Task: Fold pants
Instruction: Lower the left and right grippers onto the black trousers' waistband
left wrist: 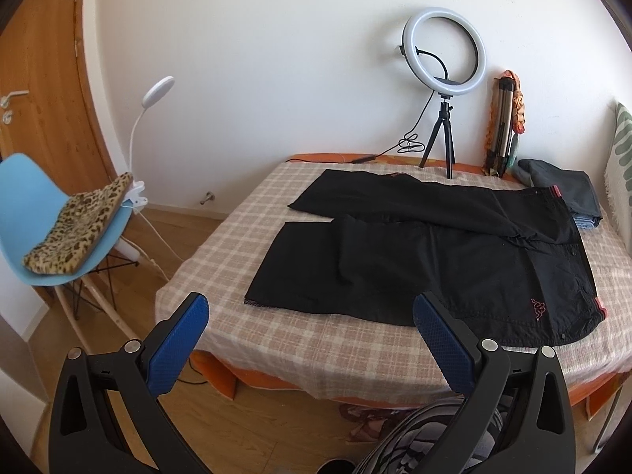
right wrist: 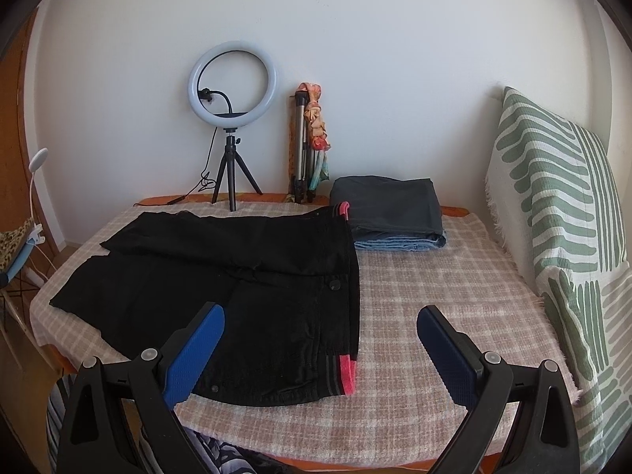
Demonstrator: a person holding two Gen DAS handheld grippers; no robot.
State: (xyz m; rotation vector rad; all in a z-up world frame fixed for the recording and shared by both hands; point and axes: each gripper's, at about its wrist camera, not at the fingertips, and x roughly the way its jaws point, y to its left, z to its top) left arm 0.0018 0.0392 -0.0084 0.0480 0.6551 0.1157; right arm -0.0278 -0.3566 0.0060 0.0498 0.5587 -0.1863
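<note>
Black pants [left wrist: 434, 252] spread flat across the checked table cover [left wrist: 221, 237], waistband right of the ring light [left wrist: 444, 51], legs left, ready for folding. Left gripper [left wrist: 312, 316] and right gripper [right wrist: 320, 324] gaping, empty, poised at the near edge.

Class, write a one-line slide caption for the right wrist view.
Open right gripper hovers over black pants spread flat on the checked bed cover, folded clothes behind.
</note>
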